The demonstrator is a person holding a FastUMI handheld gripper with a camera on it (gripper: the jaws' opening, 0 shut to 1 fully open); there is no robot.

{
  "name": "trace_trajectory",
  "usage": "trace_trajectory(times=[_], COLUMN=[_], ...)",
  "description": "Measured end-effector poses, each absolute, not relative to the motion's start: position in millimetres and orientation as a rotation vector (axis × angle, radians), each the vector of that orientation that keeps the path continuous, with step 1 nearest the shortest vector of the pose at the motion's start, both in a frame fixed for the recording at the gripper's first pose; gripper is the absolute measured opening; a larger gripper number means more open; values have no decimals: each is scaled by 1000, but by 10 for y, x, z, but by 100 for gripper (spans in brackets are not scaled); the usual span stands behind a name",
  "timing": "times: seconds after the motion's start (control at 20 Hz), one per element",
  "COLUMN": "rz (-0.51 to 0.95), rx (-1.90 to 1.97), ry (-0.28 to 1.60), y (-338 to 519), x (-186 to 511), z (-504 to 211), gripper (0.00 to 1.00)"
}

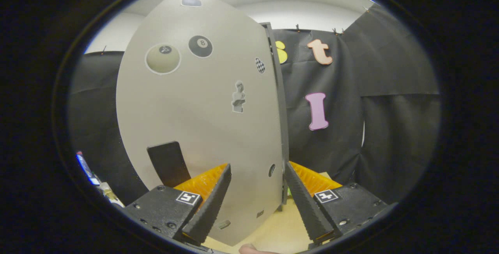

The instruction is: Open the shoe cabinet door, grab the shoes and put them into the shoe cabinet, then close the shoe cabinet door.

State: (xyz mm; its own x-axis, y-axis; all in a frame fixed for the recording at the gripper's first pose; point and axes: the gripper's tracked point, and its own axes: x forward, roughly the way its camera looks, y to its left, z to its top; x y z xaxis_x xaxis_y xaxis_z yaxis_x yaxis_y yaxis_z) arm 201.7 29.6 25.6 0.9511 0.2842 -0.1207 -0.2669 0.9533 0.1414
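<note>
The tool (257,172) is spread wide, its two fingers (212,203) apart with nothing pinched between them. At the very bottom, just under the gap between the fingers, a small part of a hand (253,249) peeks in, resting low over the pale desk (278,232).

Between the fingers and just ahead of them stands the cabinet door (199,129), a tall grey panel set upright, its long axis running top to bottom. Its broad face is turned toward the camera and a little to the left, and its right edge (280,129) points almost straight at the tool, so that edge sits close to the right finger while the left finger overlaps the door's face. Whether either finger touches the door cannot be told.

On the door's face are stickers: a pale ball (163,58) and a black eight ball (200,46) near the top, a small checkered dot (260,65) by the right edge, and a small bust figure (238,97) at mid height. A dark flat handle (168,163) sits low on the door, just above the left finger. A small round hole (271,170) lies near the lower right edge.

Beyond the door hangs the black cloth wall (390,121), with a white ceiling above. At the far lower left, a few small items (87,170) lie too blurred to tell.
</note>
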Motion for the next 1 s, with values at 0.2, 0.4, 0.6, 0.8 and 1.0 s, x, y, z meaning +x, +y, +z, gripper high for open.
trace_trajectory(times=[0.2, 0.4, 0.6, 0.8, 1.0], rz=[299, 372, 362, 342, 369], rx=[106, 100, 84, 86, 117], ry=[106, 130, 135, 111, 59], y=[607, 1088, 1124, 1007, 849], x=[2098, 2287, 2467, 2332, 1990], z=[269, 108, -77, -253, -272], gripper=[92, 93, 96, 96, 96])
